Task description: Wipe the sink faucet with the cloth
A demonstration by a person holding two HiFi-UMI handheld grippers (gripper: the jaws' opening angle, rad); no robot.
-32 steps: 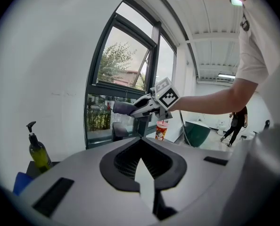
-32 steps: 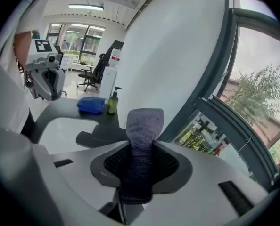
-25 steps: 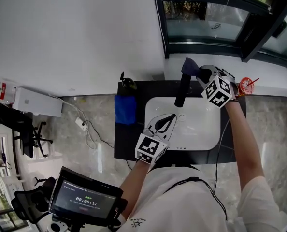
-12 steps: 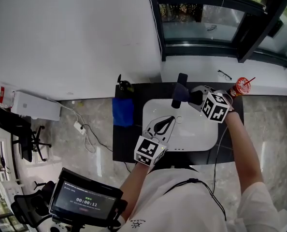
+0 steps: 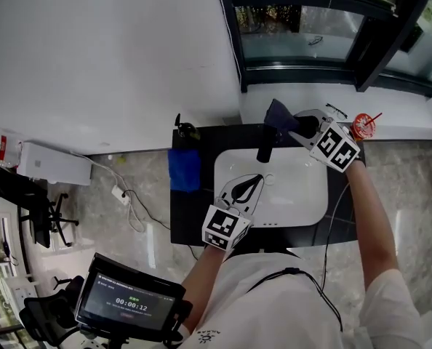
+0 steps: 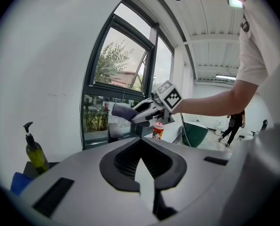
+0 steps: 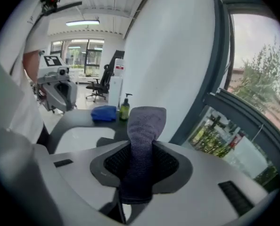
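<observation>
Cloth: the dark purple-grey cloth (image 5: 278, 113) is up at the sink's 12 o'clock, right by the top of the faucet. I cannot tell if it touches the faucet.
Right gripper: your right gripper (image 5: 293, 123) reaches in from the sink's 2 o'clock. Its jaws are squeezed on the cloth, and the cloth's end sticks out past the tips.
Left gripper: your left gripper (image 5: 261, 175) hangs over the sink near 8 o'clock. Its jaws are closed tip to tip, with nothing in them.
Faucet: the black faucet (image 5: 265, 149) stands at the sink's 12 o'clock edge.
Sink: the white sink (image 5: 303, 195) sits in the dark desk (image 5: 190, 217).
Blue towel: it (image 5: 183, 167) lies folded on the desk at the sink's 9 o'clock.
Soap bottle: it (image 5: 186, 129) stands at 10 o'clock, just behind the blue towel.
Red cup: it (image 5: 361, 126) stands at 2 o'clock, near your right gripper.
</observation>
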